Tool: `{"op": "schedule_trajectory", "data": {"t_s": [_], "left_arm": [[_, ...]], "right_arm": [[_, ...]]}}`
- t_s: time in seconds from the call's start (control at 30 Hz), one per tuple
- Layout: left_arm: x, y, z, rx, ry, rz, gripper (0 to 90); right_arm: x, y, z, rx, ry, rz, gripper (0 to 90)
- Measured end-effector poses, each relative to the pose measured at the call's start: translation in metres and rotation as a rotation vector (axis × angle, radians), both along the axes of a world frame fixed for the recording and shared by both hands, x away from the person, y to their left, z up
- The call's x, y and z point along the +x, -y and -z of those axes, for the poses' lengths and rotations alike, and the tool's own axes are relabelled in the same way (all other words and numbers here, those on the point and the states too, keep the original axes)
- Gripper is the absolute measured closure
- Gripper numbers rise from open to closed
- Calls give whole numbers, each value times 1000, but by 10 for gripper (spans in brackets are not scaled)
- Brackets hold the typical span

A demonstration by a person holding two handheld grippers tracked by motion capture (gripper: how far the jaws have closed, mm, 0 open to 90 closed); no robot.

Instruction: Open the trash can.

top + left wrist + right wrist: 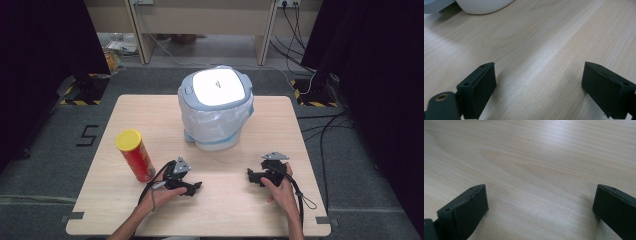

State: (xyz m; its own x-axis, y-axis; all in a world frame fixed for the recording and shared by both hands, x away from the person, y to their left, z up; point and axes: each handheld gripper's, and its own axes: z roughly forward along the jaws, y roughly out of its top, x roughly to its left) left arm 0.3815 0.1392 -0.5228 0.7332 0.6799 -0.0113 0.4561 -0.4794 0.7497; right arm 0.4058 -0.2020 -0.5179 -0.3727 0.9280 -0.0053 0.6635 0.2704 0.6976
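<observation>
A white lidded bin (pixel 216 107) with a plastic liner stands at the table's middle back. A red crisp can (pixel 135 155) with a yellow lid stands upright at the left. My left gripper (pixel 196 187) rests on the table just right of the can, held by a hand, its jaws pointing right. It is open, with bare wood between the jaws (pixel 539 82); the bin's base (pixel 481 6) shows at the top left of that view. My right gripper (pixel 251 176) rests near the front right, jaws pointing left, also open over bare wood (pixel 541 205).
The light wooden table (pixel 150 110) has its front edge close to both hands. Cables (pixel 325 125) run over the grey floor at the right. A desk's legs and dark curtains stand beyond the table.
</observation>
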Motion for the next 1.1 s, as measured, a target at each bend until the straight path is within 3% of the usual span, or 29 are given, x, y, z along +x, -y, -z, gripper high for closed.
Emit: {"op": "schedule_trajectory", "data": {"t_s": [0.13, 0.27, 0.37, 0.53, 0.67, 0.87, 0.97, 1.1], "left_arm": [[3, 1, -2, 5, 55, -13, 152], [13, -2, -9, 10, 95, -68, 151], [26, -6, -14, -22, 131, -138, 151], [46, -6, -21, -59, 142, -173, 151], [58, -1, -24, -30, 171, -174, 158], [73, 0, -28, -30, 177, -184, 183], [79, -1, -27, -25, 176, -211, 193], [84, -4, -23, -32, 169, -282, 197]], "right_arm": [[0, 0, 0, 0, 0, -1, 2], [0, 0, 0, 1, 0, -3, 2], [0, 0, 0, 1, 0, -5, 2], [0, 0, 0, 0, 0, -5, 2], [0, 0, 0, 0, 0, -5, 2], [0, 0, 0, 0, 0, -5, 2], [0, 0, 0, 0, 0, -5, 2], [0, 0, 0, 0, 0, -5, 2]]}}
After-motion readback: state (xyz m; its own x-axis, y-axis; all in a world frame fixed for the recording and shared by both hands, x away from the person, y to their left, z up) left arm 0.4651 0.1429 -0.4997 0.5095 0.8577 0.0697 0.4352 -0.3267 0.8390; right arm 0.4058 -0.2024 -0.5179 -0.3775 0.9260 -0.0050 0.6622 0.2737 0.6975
